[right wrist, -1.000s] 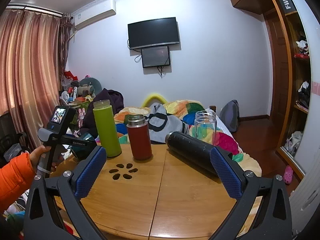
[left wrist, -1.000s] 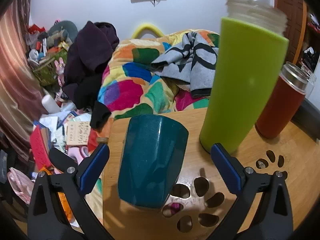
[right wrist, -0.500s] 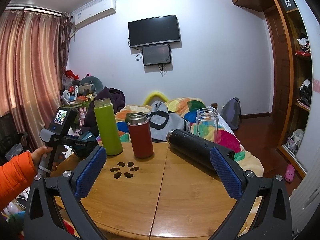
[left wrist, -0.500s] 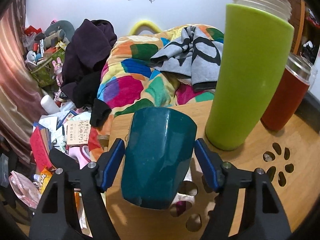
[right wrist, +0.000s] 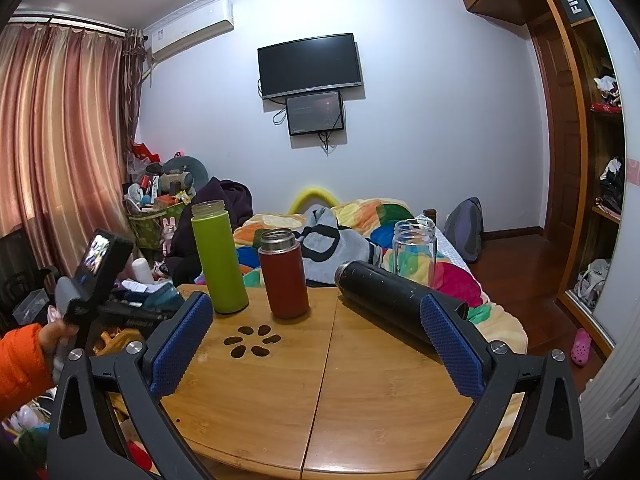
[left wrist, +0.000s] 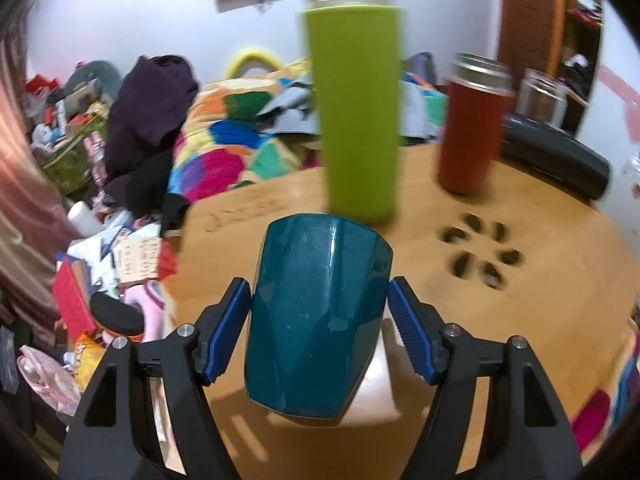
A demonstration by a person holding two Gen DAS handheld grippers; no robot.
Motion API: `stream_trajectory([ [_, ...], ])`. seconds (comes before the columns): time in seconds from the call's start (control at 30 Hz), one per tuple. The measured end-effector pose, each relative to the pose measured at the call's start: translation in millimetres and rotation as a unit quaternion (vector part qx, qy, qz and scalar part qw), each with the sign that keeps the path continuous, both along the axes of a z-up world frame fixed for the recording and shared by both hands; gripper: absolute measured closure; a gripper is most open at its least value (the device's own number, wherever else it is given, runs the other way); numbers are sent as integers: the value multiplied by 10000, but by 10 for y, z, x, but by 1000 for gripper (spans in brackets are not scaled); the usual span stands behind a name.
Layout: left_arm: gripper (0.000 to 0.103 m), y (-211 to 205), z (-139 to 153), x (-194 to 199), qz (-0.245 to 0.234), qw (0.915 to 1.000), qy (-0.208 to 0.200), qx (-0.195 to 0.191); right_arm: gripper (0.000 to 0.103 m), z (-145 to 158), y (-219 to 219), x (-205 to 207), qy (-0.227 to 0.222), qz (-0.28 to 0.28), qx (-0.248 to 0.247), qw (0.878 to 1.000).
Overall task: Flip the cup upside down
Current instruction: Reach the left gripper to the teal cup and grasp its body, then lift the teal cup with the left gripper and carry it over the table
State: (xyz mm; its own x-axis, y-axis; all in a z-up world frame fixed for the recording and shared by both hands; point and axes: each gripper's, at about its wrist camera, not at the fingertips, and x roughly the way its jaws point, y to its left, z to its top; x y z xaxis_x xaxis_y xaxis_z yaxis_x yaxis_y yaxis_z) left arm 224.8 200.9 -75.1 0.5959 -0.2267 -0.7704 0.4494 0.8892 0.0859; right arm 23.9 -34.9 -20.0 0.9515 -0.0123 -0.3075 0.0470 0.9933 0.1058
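A dark teal cup (left wrist: 320, 312) sits between the blue pads of my left gripper (left wrist: 320, 328), which is shut on its sides; the cup is held above the left part of the wooden table (left wrist: 520, 320) and its opening is hidden. In the right wrist view the cup (right wrist: 162, 302) shows at the table's left edge, held by the left gripper (right wrist: 132, 308). My right gripper (right wrist: 316, 340) is open and empty above the table's near middle.
On the table stand a green bottle (right wrist: 218, 258), a red flask (right wrist: 282, 274) and a clear glass jar (right wrist: 414, 246); a black flask (right wrist: 392, 302) lies on its side. Flower-shaped cutouts (right wrist: 250, 340) pierce the tabletop. A bed with a colourful blanket (right wrist: 360, 224) lies behind.
My left gripper has closed on the teal cup and lifted it back from the green bottle. The right gripper has barely moved.
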Motion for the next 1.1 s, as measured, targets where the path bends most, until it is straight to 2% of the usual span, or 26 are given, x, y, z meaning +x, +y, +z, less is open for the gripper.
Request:
stream_trajectory([
  [0.17,33,-339,27,-375,-622,9980,-65,-58,0,-23,-10,-9,26,-19,-2,10000],
  [0.43,33,-922,56,-837,-1508,9885,-77,-93,0,-57,-53,-58,55,-103,41,9999],
  [0.67,32,-1123,69,-994,-1311,9911,-218,-1,0,-86,-93,-71,102,-137,112,9998],
  [0.83,32,-1220,52,-1104,-1269,9913,-286,200,0,-95,-98,-58,162,-145,150,9997],
  [1.1,32,-1103,53,-1136,-1392,9902,-42,-70,0,-143,-92,-3,272,-126,136,9995],
])
